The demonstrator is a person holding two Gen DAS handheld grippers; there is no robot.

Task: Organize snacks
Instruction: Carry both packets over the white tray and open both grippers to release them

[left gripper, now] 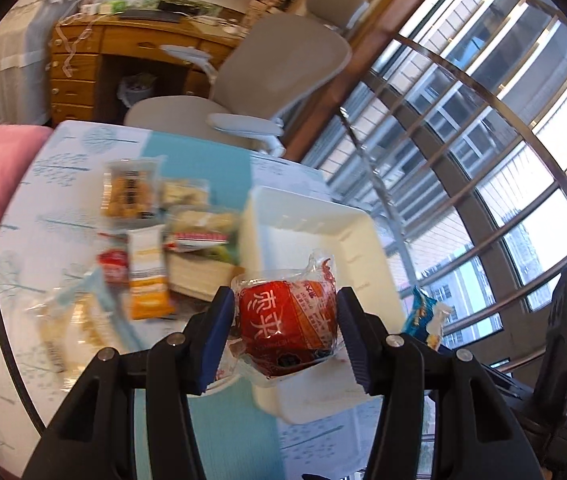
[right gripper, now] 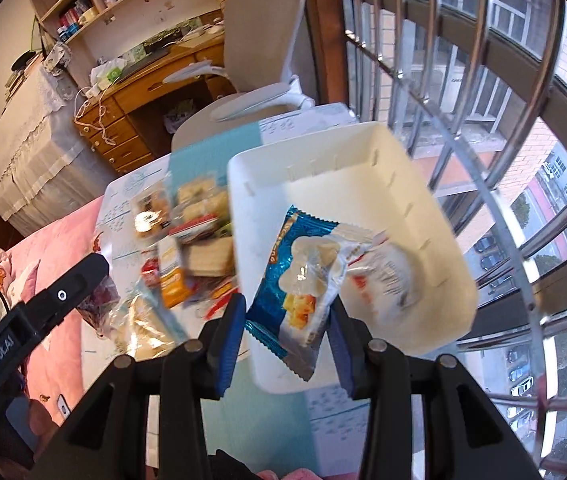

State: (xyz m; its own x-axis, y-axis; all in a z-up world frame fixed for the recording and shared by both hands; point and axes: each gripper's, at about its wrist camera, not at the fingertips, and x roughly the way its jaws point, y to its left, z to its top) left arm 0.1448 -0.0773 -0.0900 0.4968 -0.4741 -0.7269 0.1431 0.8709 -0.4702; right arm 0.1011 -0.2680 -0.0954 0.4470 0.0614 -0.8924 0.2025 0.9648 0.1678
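While one white-wrapped snack (right gripper: pixel 387 276) already lies inside the white bin (right gripper: pixel 423 184), most of the sorting looks undone: a loose heap of packets (left gripper: pixel 151 240) sits on the tabletop (left gripper: pixel 43 184) just beside the bin, among them an orange-and-white bar (left gripper: pixel 145 276) and a clear pack of biscuits (left gripper: pixel 129 190). Both tools are loaded. The left tool (left gripper: pixel 285 320) is closed on a red-wrapped snack (left gripper: pixel 287 320), its blue pads (left gripper: pixel 215 340) pressing the wrapper from either side, and holds it above the near part of the bin. The right tool (right gripper: pixel 287 320) grips a blue packet (right gripper: pixel 299 276) by its lower half, over the bin's near wall. So I judge the task to be early: one item binned, two about to be dropped, and the heap left to move. The blue packet's long axis runs from its crimped bottom edge near the pads up and away toward the bin's interior, leaning a little to the left, with its printed face toward the camera. The red snack is rounder, with no clear long axis; its characters read sideways and the loose twist of clear wrapper points up and away from the tool. The heap is blurred, so exact counts are uncertain.
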